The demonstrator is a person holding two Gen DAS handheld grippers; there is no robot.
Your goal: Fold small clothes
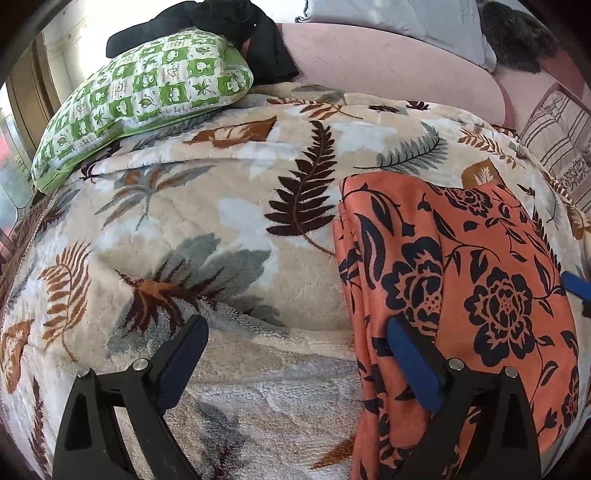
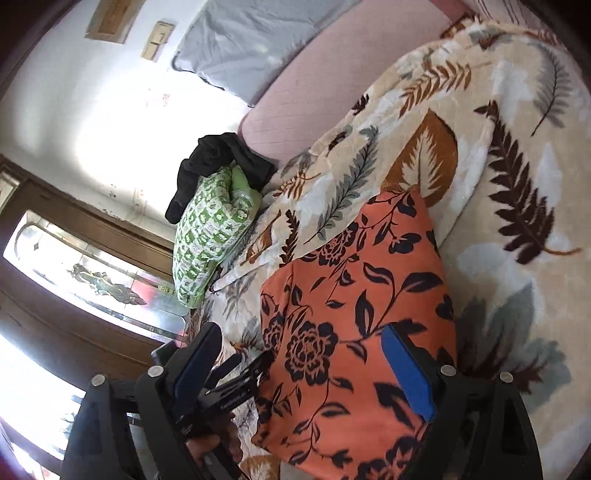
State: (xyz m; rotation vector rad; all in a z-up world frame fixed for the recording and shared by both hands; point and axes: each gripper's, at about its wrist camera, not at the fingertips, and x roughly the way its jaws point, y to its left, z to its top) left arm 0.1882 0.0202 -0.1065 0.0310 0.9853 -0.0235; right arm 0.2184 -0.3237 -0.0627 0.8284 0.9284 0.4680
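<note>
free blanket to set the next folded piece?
Open blanket lies left of the orange floral cloth, below the green checked pillow. Crowded: far-left corner, where black clothes lie heaped on the pillow, and the right side under the cloth. Both grippers' fingers stand open.

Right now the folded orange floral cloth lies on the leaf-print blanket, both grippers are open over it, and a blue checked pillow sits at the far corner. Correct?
One error: the pillow is green checked, not blue, as the left wrist view shows. The rest holds: the orange cloth lies folded on the blanket, with the left gripper and right gripper open over it.
</note>
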